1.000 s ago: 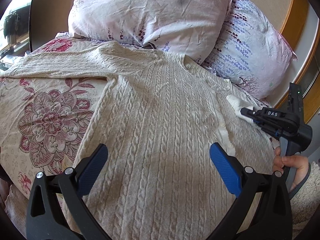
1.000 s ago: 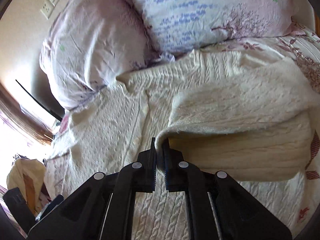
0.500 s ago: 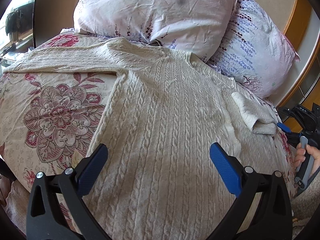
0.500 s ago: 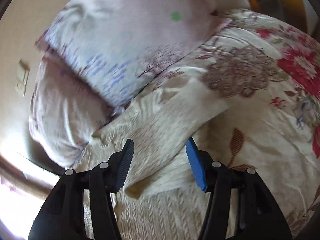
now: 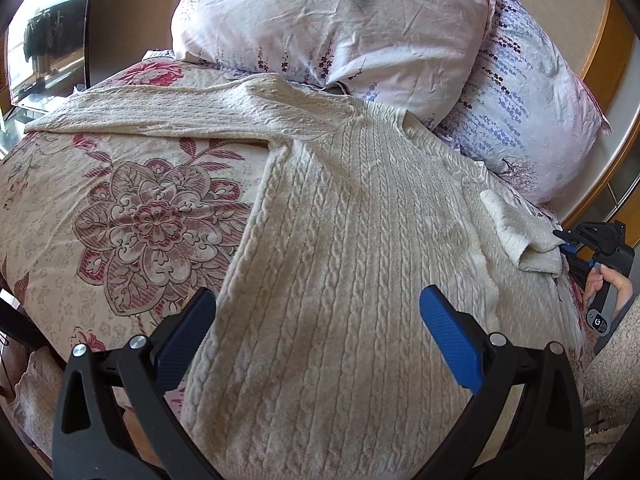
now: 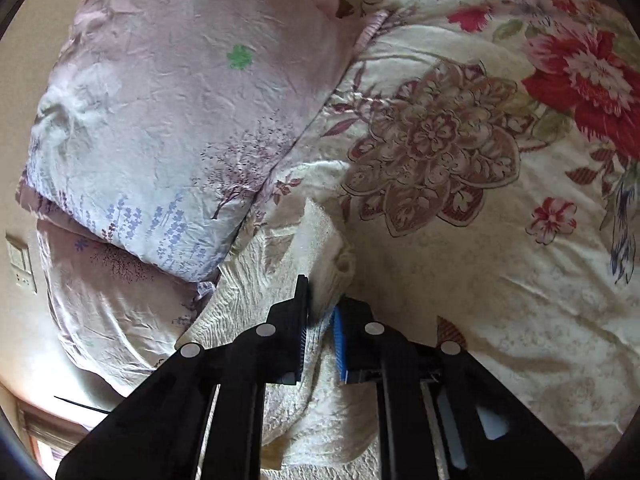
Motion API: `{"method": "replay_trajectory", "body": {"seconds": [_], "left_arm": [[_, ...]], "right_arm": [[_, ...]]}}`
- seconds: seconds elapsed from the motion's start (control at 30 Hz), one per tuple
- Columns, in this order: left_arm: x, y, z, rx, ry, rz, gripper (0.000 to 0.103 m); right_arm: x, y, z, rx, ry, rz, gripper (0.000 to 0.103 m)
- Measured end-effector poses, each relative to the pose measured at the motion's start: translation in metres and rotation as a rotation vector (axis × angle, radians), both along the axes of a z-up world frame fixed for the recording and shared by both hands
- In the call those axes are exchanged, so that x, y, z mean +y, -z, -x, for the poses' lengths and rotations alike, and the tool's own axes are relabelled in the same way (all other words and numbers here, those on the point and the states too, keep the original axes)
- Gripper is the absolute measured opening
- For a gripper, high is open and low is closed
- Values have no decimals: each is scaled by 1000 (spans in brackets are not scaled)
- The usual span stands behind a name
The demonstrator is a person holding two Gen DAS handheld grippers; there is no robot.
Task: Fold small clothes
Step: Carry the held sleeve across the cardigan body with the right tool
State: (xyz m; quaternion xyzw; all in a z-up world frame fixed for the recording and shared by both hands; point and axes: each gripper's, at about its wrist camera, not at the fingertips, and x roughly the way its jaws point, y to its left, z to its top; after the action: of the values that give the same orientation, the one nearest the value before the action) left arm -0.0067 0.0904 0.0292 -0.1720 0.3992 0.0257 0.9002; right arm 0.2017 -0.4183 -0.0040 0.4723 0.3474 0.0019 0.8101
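Note:
A cream cable-knit sweater (image 5: 352, 240) lies flat on the bed, its left sleeve (image 5: 160, 108) stretched out to the left. Its right sleeve (image 5: 524, 236) is folded over at the right edge. My left gripper (image 5: 316, 332) is open and empty, hovering above the sweater's lower body. My right gripper (image 6: 320, 328) is shut on the folded right sleeve (image 6: 324, 248); it also shows in the left wrist view (image 5: 592, 240) at the bed's right edge, held by a hand.
Two floral pillows (image 5: 332, 24) (image 5: 520, 112) lean at the head of the bed. The flowered bedspread (image 5: 132, 220) shows left of the sweater and in the right wrist view (image 6: 480, 200). A dark panel (image 5: 92, 20) stands at the far left.
My right gripper let go of the sleeve, opened, moved to the bed's right edge and closed on the sleeve again. The left gripper stayed open and drew back a little.

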Motion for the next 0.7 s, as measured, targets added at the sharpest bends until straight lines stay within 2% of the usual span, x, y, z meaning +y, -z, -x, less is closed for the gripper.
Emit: {"method": "replay_trajectory", "body": {"seconds": [0.2,0.27,0.33,0.43,0.53,0.63,0.7], "left_arm": [[5,2,0,5,-11,11,101],[5,2,0,6,-4,8,101],[6,1,0,2,-4,4,101],[13,1,2,-2,-25,10,101],[21,4,2,7,-53,32,101],[25,7,1,13,-67,54,101],[26,7,-2,12,-63,59,101]], "right_arm": [[31,-39,-2,-95,-81,98,11],[47,-54,-7,-97,-105,191,11],[55,-59,-10,-81,-94,260,11],[50,-49,-10,-5,-39,299,11],[38,-32,-12,41,-24,257,10],[37,-32,-11,6,-41,223,8],[43,-39,-11,-48,-65,180,8]]}}
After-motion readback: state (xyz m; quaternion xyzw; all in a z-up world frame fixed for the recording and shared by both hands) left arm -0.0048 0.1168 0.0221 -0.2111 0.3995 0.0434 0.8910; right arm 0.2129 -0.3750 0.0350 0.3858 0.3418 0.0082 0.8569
